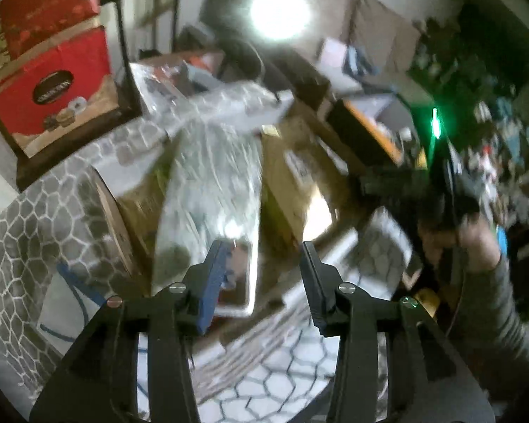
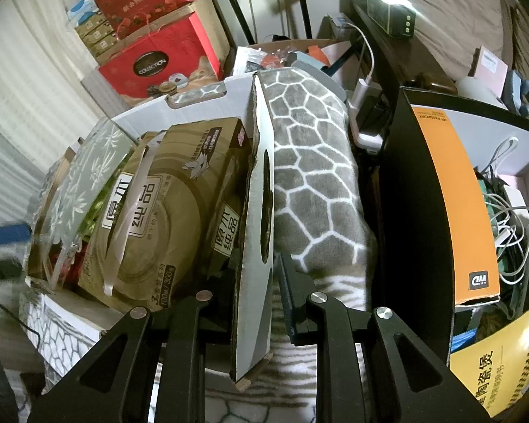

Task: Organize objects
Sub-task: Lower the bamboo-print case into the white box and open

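Cardboard box (image 2: 254, 232), white on its outer face and raw brown at its cut edges, stands packed with goods on a grey blanket with a white honeycomb pattern (image 2: 310, 176). Its near wall has an oval hand slot and rises on edge between the fingers of the right claw (image 2: 264, 303), whose jaws are closed on that wall: one ribbed pad presses on its blanket side, while the other finger sits behind the wall, inside the box. Inside lies a tan pack of tissues (image 2: 165, 211) printed with dark characters and pale rings, crossed by a clear plastic carry strap. Beside it, toward the box's far side, stands a clear packet with a white bamboo-leaf print (image 2: 84, 176); something green and red shows under it. In the left wrist view, which is smeared by blur, the same glossy packet (image 1: 211, 183) stretches away in front of the left claw (image 1: 264, 261). That claw stands partly open with nothing pressed between its pads; the blue pad of its left finger (image 1: 211, 282) overlaps the packet's near end, though contact cannot be judged. Red gift boxes (image 2: 158, 53) are stacked behind the cardboard box. To the right stands a black and orange box (image 2: 455, 204) with white cables beyond it.
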A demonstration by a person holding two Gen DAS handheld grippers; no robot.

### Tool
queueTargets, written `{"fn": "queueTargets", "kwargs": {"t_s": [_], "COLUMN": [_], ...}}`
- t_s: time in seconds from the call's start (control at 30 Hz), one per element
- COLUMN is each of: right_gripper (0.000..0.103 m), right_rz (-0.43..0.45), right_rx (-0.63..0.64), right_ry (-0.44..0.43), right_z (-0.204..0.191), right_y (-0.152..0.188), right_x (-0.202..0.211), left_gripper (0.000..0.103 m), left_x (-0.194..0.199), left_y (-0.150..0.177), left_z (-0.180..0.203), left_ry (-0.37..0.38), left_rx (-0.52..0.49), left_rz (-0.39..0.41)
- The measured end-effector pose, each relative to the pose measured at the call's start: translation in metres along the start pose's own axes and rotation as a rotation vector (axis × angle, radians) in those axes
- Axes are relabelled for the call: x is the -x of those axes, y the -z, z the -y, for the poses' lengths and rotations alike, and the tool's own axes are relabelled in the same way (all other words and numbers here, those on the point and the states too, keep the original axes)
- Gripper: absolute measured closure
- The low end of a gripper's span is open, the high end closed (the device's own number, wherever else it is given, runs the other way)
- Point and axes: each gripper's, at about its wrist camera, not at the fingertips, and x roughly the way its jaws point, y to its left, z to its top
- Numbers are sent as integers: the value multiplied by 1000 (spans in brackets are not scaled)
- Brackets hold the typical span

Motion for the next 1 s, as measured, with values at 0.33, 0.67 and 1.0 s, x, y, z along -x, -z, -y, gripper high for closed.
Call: {"fn": "queueTargets", "kwargs": {"t_s": [0.33,0.67,1.0], "right_gripper": [83,83,83], "right_rz": [0,-1,-2], "right_rx": [2,3,6], "right_ry": [1,-5,4], "right_z": [0,1,0], "right_y": [0,0,0], "right_x": [0,-2,-2], "left_gripper": [81,86,85], "left_x": [-27,-74,-67], "left_y": [-50,-54,-48], "left_z": [-30,-20,-15], "left_ry": [-85,-137,-155], "left_rx": [143,35,12], "left_rz": [106,-30,-30]}}
